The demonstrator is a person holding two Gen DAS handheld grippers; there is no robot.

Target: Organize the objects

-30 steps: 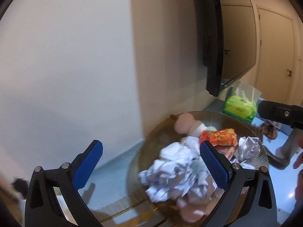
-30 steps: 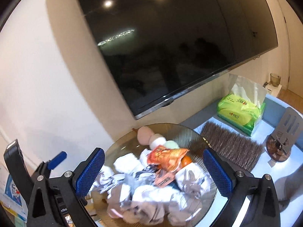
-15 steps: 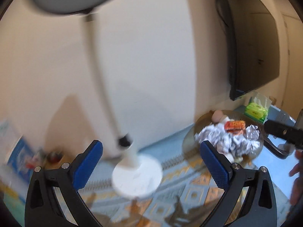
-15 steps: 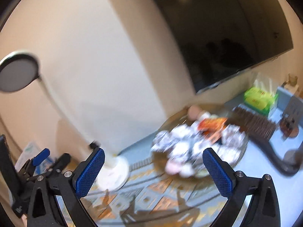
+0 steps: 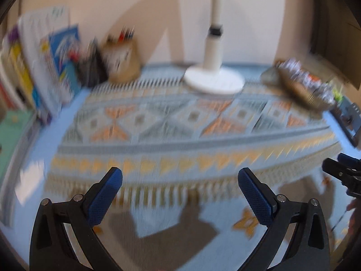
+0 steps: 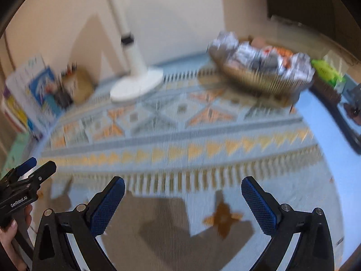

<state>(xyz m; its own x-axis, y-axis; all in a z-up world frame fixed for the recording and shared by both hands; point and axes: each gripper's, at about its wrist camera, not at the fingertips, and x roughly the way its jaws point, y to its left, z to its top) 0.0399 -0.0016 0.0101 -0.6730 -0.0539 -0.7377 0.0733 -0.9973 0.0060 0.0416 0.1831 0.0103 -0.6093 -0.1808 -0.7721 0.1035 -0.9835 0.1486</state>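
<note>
Both views are smeared with motion blur, so fine detail is lost. The left gripper hangs over the near edge of the bench, its blue-padded jaws spread wide with nothing between them. The right gripper sits just beside it at about the same height, jaws likewise spread and empty. Each tool shows at the edge of the other's view, and a hand grips the left tool's handle. Under both lies a light blue cloth, and beyond it a mat woven in orange, grey and yellow diamonds and triangles, its fringe pointing toward the grippers. At the far right of the mat stands a bowl with ribbed, brownish sides, heaped with crumpled foil balls and an orange wrapper; it is well apart from both grippers. A green tissue pack lies just right of the bowl, near the wall. A white lamp base rests at the back middle of the mat with its post rising out of frame. Left of the lamp, against the wall, is a tan pen holder with pens sticking up, then a row of upright books along the left edge. A dark screen fills the upper right corner above the bowl.
</note>
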